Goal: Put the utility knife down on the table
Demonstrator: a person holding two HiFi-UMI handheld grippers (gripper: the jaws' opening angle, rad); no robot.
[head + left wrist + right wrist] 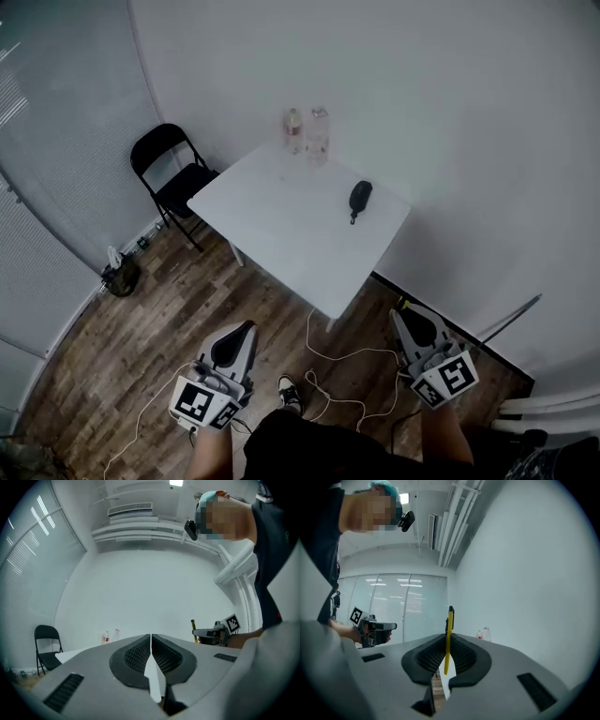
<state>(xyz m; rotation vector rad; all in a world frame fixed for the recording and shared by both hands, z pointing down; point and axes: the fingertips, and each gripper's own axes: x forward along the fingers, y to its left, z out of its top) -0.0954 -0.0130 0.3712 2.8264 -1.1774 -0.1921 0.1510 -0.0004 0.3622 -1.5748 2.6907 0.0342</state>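
Observation:
A thin yellow utility knife stands upright between the jaws of my right gripper, which is shut on it. In the head view the right gripper hovers over the wooden floor, just short of the near right corner of the white table. The knife's yellow tip shows at its jaws. My left gripper is shut with nothing in it and hangs above the floor in front of the table's near left side. The left gripper view shows its pads pressed together, with the right gripper off to the side.
On the table lie a black oval object and two bottles at the far edge. A black folding chair stands left of the table. White cables trail on the floor. White walls close in behind and to the right.

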